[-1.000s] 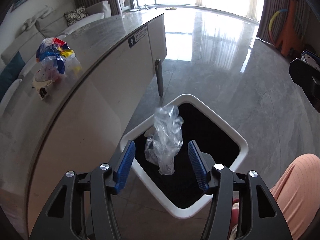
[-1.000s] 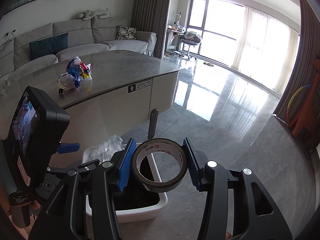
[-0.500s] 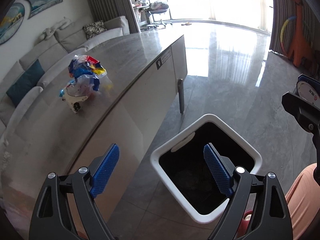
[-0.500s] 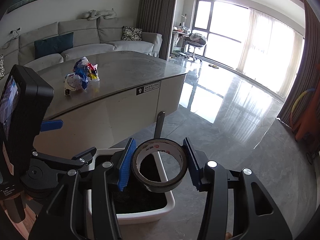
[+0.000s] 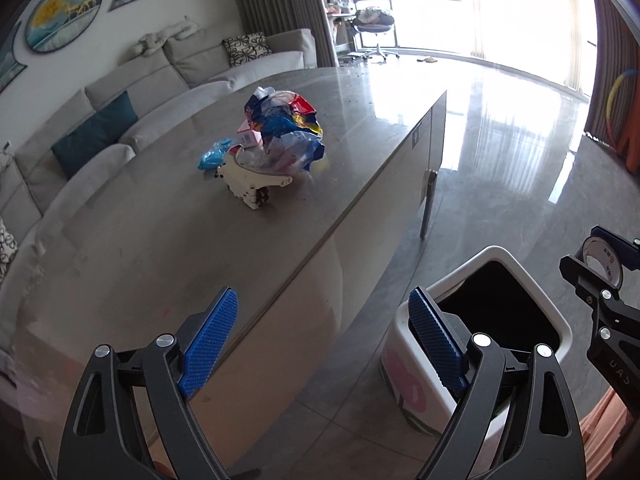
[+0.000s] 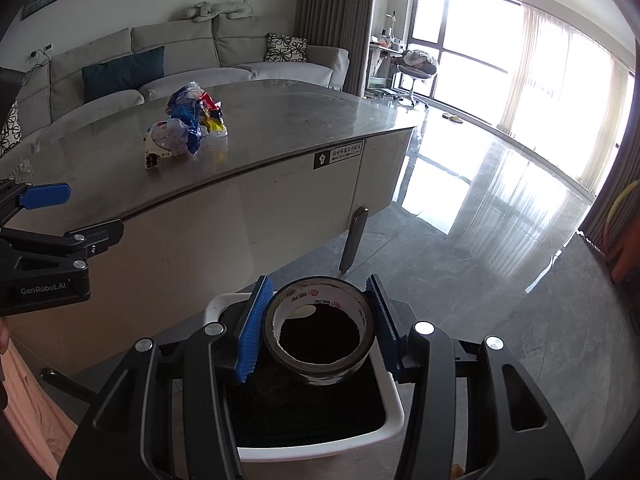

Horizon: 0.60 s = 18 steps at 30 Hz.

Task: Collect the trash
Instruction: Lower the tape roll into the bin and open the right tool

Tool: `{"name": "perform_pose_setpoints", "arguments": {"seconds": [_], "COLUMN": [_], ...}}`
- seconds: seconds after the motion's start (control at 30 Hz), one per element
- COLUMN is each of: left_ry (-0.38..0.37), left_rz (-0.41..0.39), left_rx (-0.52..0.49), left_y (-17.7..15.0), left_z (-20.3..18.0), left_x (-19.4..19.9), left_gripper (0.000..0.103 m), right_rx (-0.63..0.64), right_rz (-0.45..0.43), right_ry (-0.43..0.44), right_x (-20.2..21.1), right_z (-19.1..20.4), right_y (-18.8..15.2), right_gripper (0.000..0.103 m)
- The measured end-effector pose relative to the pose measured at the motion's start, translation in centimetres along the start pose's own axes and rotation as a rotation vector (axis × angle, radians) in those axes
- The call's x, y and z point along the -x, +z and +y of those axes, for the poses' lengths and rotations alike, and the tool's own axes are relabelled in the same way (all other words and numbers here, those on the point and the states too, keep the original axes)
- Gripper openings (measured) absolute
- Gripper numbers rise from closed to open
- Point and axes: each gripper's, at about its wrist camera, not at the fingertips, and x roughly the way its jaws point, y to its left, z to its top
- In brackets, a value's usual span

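From the left wrist, the left gripper has its jaws spread wide with nothing between them; its blue pads frame the near edge of the grey table and the floor beside it. On the table, toward 11 o'clock from the gripper, lies a heap of trash: crumpled blue, red and yellow wrappers piled against a white plastic piece, with a small blue scrap touching the heap at its 9 o'clock side. The white bin stands on the floor at 4 o'clock in this view, just beside the table's end, its inside dark. At 3 o'clock, at the frame's edge, the right gripper shows with a tape roll in it, above the bin's far side. A sofa runs behind the table at 10 o'clock. From the right wrist, the right gripper is clamped on the tape roll, both blue pads pressing its outer sides, the roll's hole facing up toward the camera. The roll hangs directly over the open bin, whose dark inside shows through the hole. The trash heap sits on the table at 11 o'clock, well apart from the bin. The left gripper reaches in from 9 o'clock, near the table's edge, one blue pad visible. Pale pink cloth shows at 8 o'clock.
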Motion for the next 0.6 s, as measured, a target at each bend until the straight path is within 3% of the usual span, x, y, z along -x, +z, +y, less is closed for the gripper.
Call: {"name": "perform_pose_setpoints", "arguments": {"seconds": [0.47,0.6], "left_ry": [-0.025,-0.023], "left_rz": [0.0,-0.001], "left_rx": [0.0,0.004], "left_y": [-0.3,-0.4], "left_z": [-0.1,0.0], "left_x": [0.0,0.0], "left_gripper": [0.087,0.087], "right_rx": [0.01,0.022], "right_rz": [0.072,0.055], "right_ry": [-0.006,-0.023], "right_x": [-3.4,-3.0], "right_z": [1.3,1.3], "right_y": [-1.5,-1.3], "right_gripper": [0.05,0.063]}}
